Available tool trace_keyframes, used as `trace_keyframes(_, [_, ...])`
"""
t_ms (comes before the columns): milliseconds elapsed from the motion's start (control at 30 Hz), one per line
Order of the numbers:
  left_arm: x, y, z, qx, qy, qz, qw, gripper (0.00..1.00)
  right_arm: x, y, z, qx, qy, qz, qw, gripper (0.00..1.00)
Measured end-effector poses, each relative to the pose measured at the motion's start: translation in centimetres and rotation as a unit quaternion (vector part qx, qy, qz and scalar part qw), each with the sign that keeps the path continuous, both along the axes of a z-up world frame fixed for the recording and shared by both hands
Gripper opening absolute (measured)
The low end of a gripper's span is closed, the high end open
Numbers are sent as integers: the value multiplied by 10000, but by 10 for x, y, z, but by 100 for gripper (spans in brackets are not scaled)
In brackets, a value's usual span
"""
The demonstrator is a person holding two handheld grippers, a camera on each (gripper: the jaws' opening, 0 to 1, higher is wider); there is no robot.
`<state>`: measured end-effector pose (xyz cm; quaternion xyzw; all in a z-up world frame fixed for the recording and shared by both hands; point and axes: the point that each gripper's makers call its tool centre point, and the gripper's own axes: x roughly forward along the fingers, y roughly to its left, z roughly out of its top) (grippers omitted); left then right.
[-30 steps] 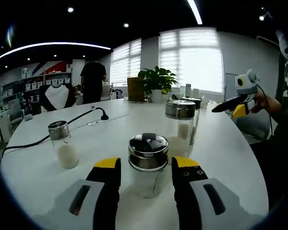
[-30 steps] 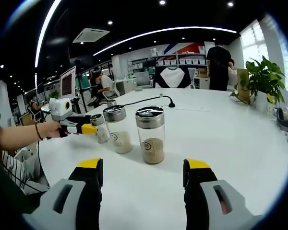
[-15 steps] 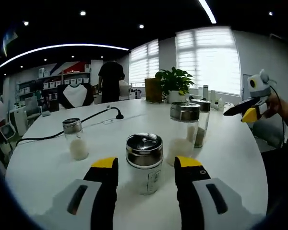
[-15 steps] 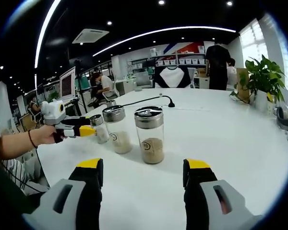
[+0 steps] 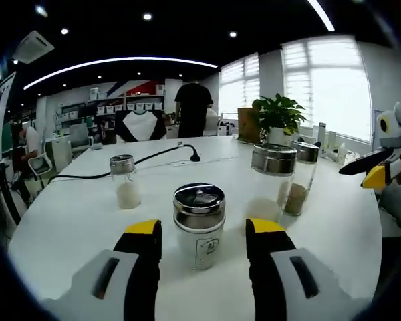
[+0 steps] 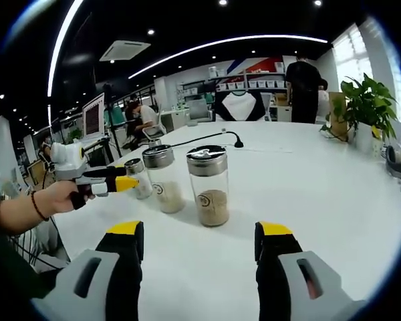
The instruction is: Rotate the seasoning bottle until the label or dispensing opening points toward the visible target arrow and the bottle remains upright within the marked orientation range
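Bright blinds-covered windows [image 5: 327, 87], a dark ceiling with a curved light strip [image 6: 227, 45], shelves [image 5: 113, 110] along the far wall, a potted plant [image 5: 277, 120] on the white table [image 6: 321, 194].

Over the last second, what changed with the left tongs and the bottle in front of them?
In the right gripper view the left tongs have drawn back from the bottle row. In the left gripper view the near bottle now shows its label, between open jaws. The right tongs stay open, short of the brown-filled bottle; the bottles stand upright.
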<state>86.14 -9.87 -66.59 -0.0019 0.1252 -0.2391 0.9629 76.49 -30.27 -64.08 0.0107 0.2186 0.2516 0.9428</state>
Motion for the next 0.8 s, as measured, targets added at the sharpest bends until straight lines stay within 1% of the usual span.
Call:
trace_keyframes(33, [0,-1,-1,-35,-3,28,10000,53,1,0,2,11,-31,-7,10000,68])
trace_keyframes(67, [1,0,-2,-105,24,156,9998,53,1,0,3,18,-48,-2,10000,68])
trace_keyframes(133, [1,0,-2,-140,32,265,9995,53,1,1,3,3,-42,15,10000,68])
trace_keyframes(233, [4,4,1,-44,-100,520,9986,53,1,1,1,13,-19,7,10000,68])
trace_keyframes(333, [7,6,1,-123,-115,696,9974,53,0,2,-1,13,17,21,10000,68])
trace_keyframes(433, [9,7,-4,-42,-61,827,9965,53,-1,2,-1,17,21,21,10000,68])
trace_keyframes(533, [10,5,-6,-88,-24,892,9960,52,-1,1,-1,-1,15,15,10000,68])
trace_keyframes(633, [11,2,-8,21,-51,921,9957,52,-2,1,0,-1,11,3,10000,68])
trace_keyframes(700, [11,2,-9,-1,-15,944,9955,51,-2,0,0,-9,16,1,10000,68])
trace_keyframes(800, [12,1,-9,-20,-15,941,9956,47,-2,0,0,2,26,-2,10000,68])
